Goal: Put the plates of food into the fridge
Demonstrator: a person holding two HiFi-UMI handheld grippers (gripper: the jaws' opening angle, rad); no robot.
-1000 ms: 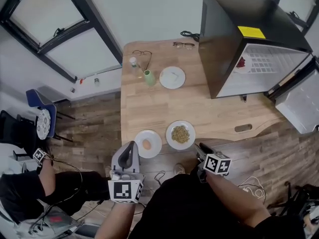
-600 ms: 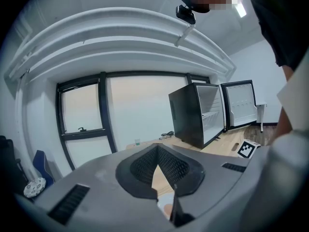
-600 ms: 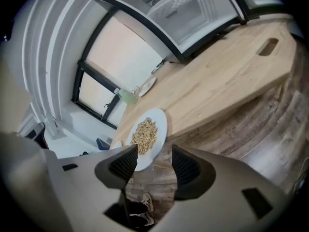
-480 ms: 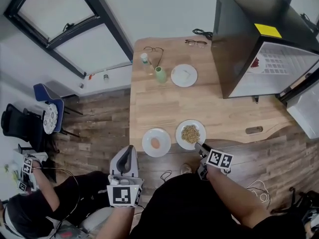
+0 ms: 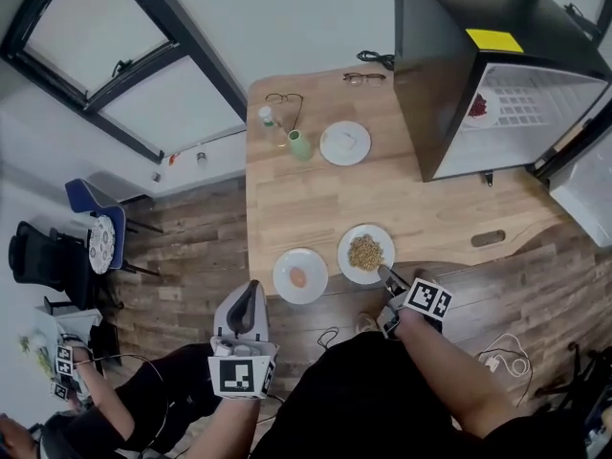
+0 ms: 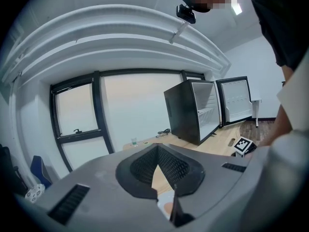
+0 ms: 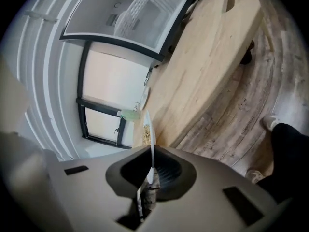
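Note:
A white plate of brown grains (image 5: 366, 253) sits at the near edge of the wooden table (image 5: 316, 204). My right gripper (image 5: 385, 275) has just been closing and is shut on that plate's near rim, which shows edge-on as a thin white line (image 7: 150, 129) between the pads (image 7: 152, 153). To its left is a white plate with an egg (image 5: 300, 275). My left gripper (image 5: 251, 290) hangs below the table edge near that plate, shut and holding nothing (image 6: 157, 150). A third white plate (image 5: 345, 142) lies farther back. The black fridge (image 5: 449, 55) stands at the right with its door open.
A green cup (image 5: 300, 144), a small bottle (image 5: 269, 122) and two pairs of glasses (image 5: 284, 98) (image 5: 364, 77) lie at the table's far end. The fridge door (image 5: 588, 185) swings out to the right. Another person (image 5: 67, 390) is at the lower left.
My right gripper has rolled, moved in to the grain plate's near rim and shut on it. The left gripper has stayed about where it was.

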